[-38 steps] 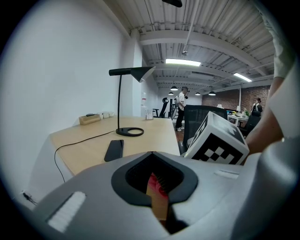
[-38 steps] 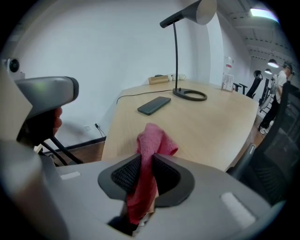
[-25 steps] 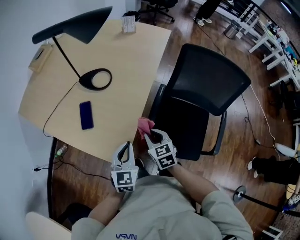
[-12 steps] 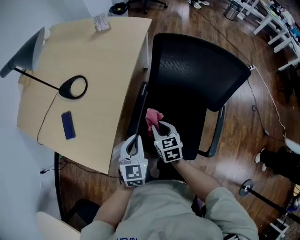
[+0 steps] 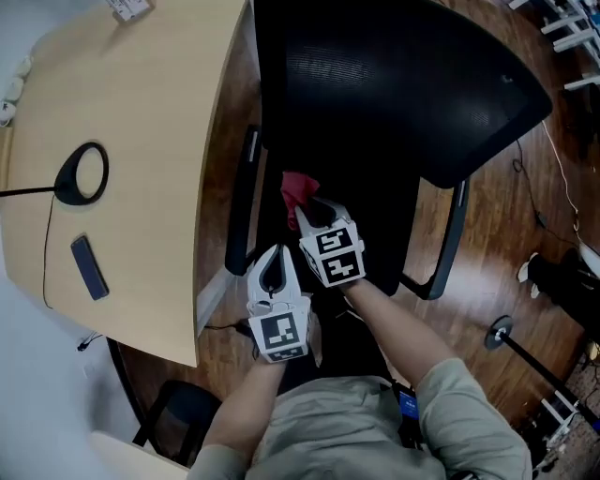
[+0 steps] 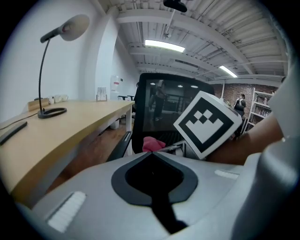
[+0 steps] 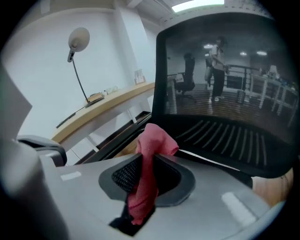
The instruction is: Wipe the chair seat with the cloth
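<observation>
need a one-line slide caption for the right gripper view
Right gripper, jaws just closing tighter on the red cloth, facing the black chair beside the desk.

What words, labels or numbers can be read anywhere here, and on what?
None can be read.
On the left gripper and right gripper: only black-and-white square patterns, no letters.
On the card on the desk: print too small.
On the wall sign: blurred.
On the cloth: nothing.
</observation>
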The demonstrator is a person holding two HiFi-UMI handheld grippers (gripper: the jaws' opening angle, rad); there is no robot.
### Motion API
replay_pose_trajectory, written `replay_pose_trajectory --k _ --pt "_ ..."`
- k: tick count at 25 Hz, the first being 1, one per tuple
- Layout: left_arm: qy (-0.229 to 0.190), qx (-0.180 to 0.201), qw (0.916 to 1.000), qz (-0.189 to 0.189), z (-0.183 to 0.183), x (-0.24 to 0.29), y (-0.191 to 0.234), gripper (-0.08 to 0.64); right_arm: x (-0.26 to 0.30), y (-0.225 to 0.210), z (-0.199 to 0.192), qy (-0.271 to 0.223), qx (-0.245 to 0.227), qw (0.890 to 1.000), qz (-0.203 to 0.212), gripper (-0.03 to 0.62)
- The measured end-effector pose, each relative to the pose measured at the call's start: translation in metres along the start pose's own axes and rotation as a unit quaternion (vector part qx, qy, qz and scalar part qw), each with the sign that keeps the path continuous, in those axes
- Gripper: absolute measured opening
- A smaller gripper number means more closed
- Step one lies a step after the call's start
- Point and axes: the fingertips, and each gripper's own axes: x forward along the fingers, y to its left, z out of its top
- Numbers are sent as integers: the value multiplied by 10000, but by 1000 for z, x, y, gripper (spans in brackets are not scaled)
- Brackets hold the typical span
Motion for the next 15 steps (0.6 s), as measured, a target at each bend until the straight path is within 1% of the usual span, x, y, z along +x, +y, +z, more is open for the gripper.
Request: replay_pose_trajectory --k 2,4,8,10,15 --pt "66 -45 10000 35 -15 19 6 5 24 -8 -5 30 96 9999 5 66" --pt "96 -3 9999 28 -28 37 8 5 48 -18 -10 26 178 9998 -59 69" --pt "343 124 9992 -149 -56 63 10 5 87 -35 -24 12 486 9986 -223 69" --pt "424 23 9990 -150 -71 72 15 5 104 -41 -30 -5 568 9980 -269 67" --pt "495 -380 9980 54 -93 87 34 5 148 -47 -35 80 559 9980 -274 66"
